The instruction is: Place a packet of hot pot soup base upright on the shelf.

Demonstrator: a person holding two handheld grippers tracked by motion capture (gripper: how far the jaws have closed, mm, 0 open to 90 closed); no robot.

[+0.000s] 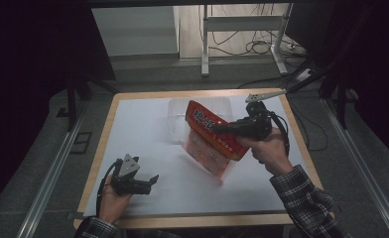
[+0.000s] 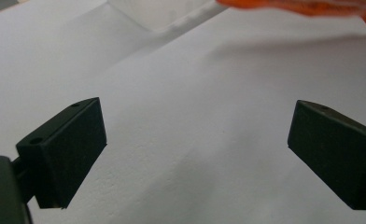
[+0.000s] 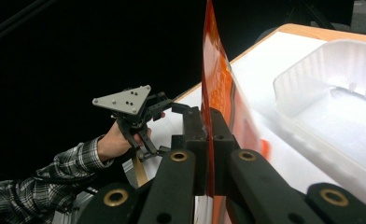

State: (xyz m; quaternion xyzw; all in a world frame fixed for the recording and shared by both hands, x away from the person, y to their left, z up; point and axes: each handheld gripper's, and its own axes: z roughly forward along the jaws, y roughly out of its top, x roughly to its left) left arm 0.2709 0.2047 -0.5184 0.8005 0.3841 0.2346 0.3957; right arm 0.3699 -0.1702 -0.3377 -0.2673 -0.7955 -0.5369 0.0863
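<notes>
An orange-red snack bag (image 1: 210,139) with white lettering hangs tilted above the middle of the white table top, just in front of a clear plastic tray (image 1: 175,119). My right gripper (image 1: 217,128) is shut on the bag's upper edge; in the right gripper view the thin bag (image 3: 216,84) rises edge-on from between the closed jaws, with the tray (image 3: 330,93) to its right. My left gripper (image 1: 153,179) rests low at the front left, open, with nothing between its fingers (image 2: 64,154). The bag's lower edge (image 2: 307,7) shows at the top of the left gripper view.
A white sheet (image 1: 148,148) covers the wooden table (image 1: 114,106). A metal desk frame and loose cables (image 1: 252,44) stand on the floor beyond the far edge. Dark curtains close off both sides.
</notes>
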